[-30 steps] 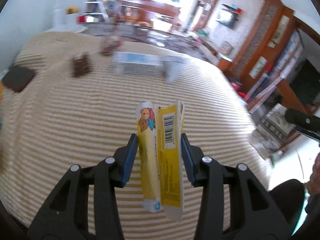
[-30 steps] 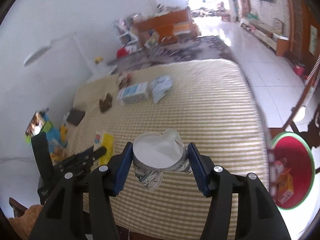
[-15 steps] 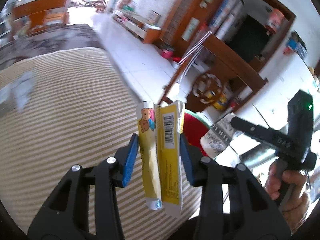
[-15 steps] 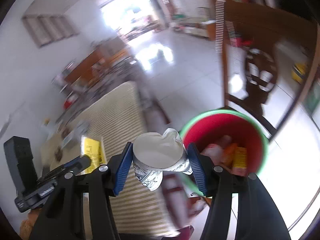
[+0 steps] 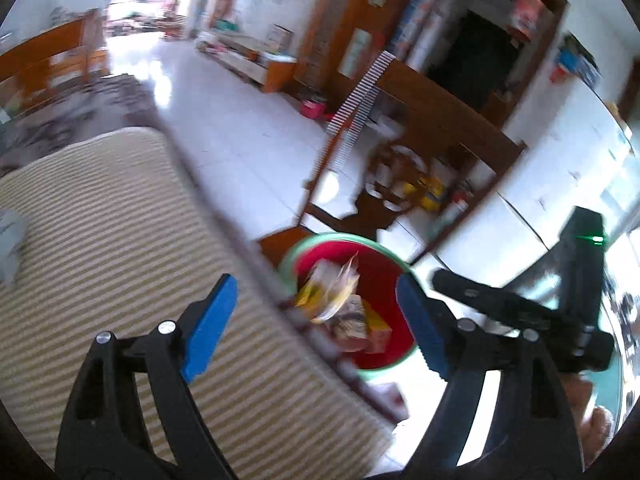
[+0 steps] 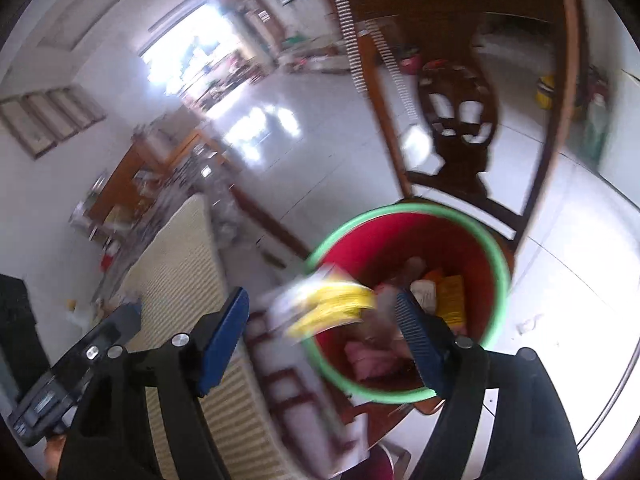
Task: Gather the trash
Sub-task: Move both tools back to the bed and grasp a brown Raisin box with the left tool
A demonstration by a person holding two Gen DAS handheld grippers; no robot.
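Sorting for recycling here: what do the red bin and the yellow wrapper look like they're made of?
The red bin looks like smooth moulded plastic, slightly glossy, with a green rim. The yellow wrapper, blurred at the bin's edge, seems to be thin printed film or coated paper, judging by how it flexes; I can't tell which.

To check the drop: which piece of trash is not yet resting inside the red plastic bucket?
The blurred yellow wrapper, crossing the bucket's green rim; the orange packet and pink piece lie inside.

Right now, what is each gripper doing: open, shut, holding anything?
Left gripper: open, holding nothing, above the red bin.
Right gripper: open, holding nothing; a blurred yellow wrapper shows loose between its fingers, at the bin's rim.
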